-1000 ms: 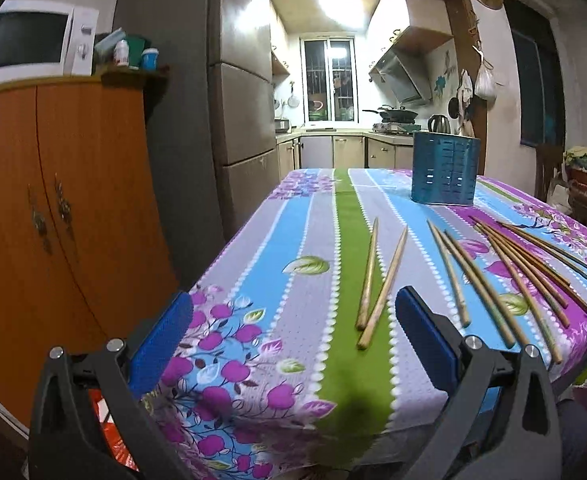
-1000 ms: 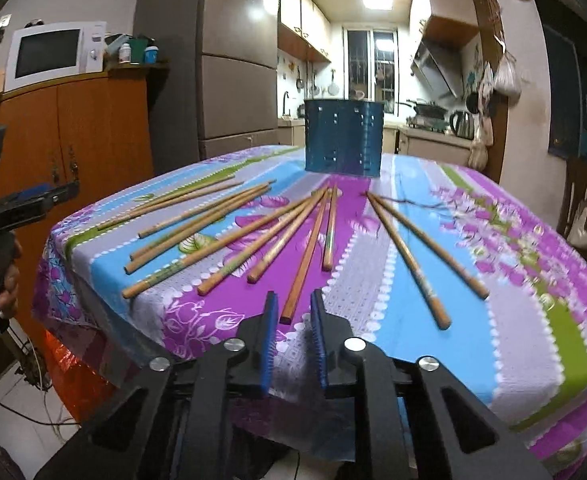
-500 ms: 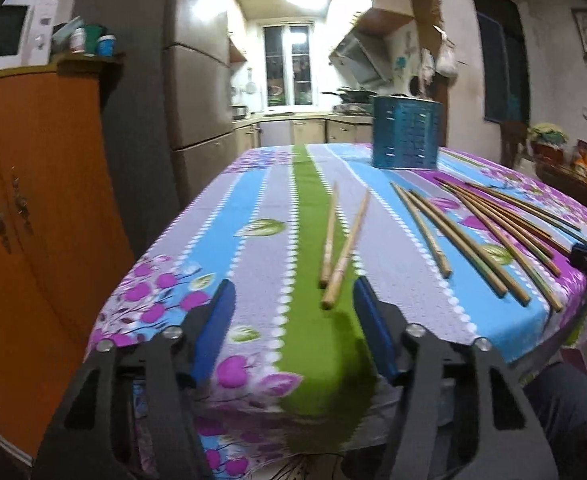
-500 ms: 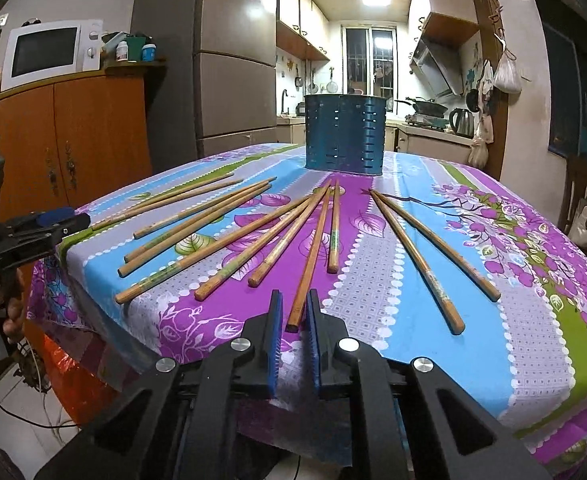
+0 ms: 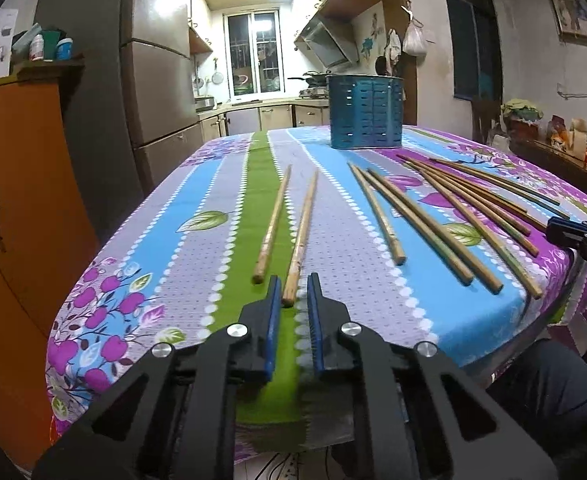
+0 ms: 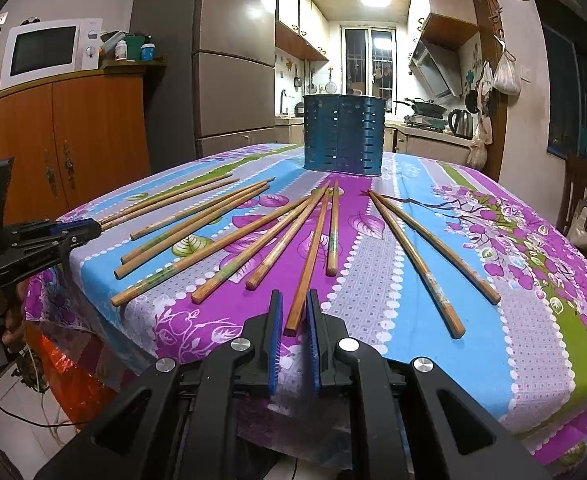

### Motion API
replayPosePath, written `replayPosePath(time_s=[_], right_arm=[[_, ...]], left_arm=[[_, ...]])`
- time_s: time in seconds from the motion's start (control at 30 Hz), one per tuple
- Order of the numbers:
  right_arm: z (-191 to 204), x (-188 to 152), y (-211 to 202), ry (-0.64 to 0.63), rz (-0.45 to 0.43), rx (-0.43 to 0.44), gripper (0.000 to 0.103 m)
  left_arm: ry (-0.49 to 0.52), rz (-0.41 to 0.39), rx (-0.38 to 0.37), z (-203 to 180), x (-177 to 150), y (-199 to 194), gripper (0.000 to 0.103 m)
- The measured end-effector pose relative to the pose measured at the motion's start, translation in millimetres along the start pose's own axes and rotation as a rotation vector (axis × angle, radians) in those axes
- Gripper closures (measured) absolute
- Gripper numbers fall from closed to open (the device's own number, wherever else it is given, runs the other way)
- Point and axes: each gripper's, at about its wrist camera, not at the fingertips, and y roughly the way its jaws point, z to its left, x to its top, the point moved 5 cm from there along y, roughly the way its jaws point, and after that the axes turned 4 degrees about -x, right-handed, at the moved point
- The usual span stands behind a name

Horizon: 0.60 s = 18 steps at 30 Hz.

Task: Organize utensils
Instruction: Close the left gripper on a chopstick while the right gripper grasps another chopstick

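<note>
Chopsticks lie fanned across the tablecloth (image 6: 473, 360) before the blue holder (image 6: 343, 136). Our left gripper (image 5: 293, 292) has just been closing on one chopstick (image 5: 301, 236) by its near end; our right gripper (image 6: 293, 312) pinches another (image 6: 309, 256) likewise — end grips may let them droop or slip.

Left hand-held gripper (image 5: 293, 286): matte black plastic frame, angular cut-outs, silver round screws, blue ribbed pads on inner finger faces. Right hand-held gripper (image 6: 293, 304): same build. Dark trouser leg (image 5: 549, 388) at lower right.
</note>
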Motion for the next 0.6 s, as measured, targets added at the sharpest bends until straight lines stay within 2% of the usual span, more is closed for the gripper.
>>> replayPosePath(time_s=[0.6], right_arm=[[2.7, -5.0, -6.4, 0.006, -0.024, -0.037, 0.089]], left_arm=[[-0.008, -0.04, 0.015, -0.2, -1.3, 6.1, 0.091]])
